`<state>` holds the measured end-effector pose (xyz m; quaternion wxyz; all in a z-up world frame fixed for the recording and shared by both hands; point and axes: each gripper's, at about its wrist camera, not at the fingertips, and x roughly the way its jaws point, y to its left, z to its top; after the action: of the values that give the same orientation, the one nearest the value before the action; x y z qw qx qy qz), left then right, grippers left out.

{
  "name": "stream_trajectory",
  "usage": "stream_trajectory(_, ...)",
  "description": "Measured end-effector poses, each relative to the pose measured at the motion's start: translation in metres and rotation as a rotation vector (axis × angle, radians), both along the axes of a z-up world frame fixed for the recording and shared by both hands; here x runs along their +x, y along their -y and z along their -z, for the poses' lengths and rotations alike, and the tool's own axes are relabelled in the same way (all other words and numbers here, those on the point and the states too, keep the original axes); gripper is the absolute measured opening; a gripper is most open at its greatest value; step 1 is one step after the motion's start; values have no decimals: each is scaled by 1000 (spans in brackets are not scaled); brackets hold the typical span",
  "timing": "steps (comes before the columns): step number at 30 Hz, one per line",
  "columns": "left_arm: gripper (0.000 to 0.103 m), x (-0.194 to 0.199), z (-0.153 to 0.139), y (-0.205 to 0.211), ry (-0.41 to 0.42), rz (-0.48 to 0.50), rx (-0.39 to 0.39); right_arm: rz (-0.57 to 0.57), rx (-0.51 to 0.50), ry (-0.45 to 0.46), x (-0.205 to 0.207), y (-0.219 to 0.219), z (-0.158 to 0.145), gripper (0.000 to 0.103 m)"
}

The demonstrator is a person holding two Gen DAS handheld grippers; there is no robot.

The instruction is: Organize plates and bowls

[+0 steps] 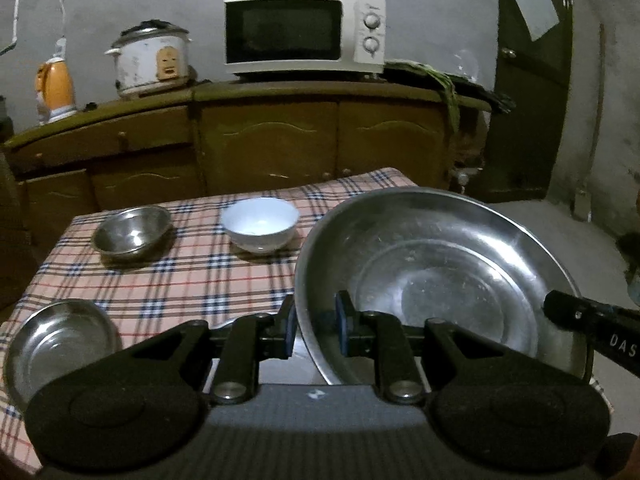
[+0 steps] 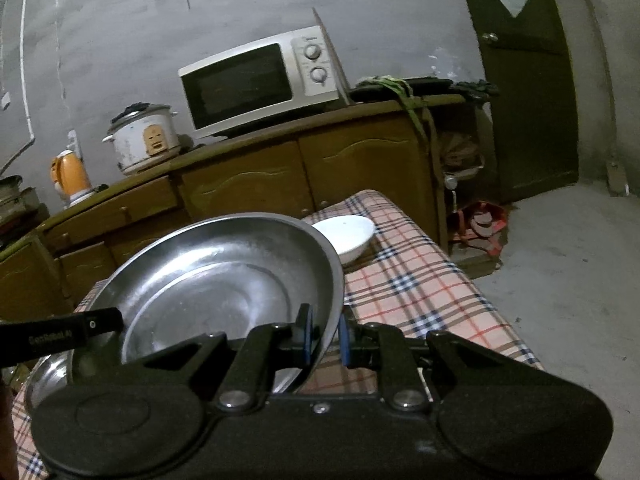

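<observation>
I had my left gripper [image 1: 316, 330] and right gripper [image 2: 325, 336] each pinching opposite rims of the large steel basin [image 1: 436, 276], lower right of frame above the checked tablecloth [image 1: 192, 276]; thin-rim pinches could slip and drop it.

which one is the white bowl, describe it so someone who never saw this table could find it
Start at the checked tablecloth in front of the wooden cabinet that carries the microwave. Near the cloth's far edge, a small steel bowl sits beside the white bowl. It is the only white, non-metal dish there; every other one is shiny steel.
</observation>
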<state>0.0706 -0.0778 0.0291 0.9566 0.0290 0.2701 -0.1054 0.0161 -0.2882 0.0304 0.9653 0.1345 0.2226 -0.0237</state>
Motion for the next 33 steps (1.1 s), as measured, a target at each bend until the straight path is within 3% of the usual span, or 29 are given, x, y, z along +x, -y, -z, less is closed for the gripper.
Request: stream_trajectory(33,22,-16,11,-97,9,-194,-13,-190,-80,-21,19,-114,2,20)
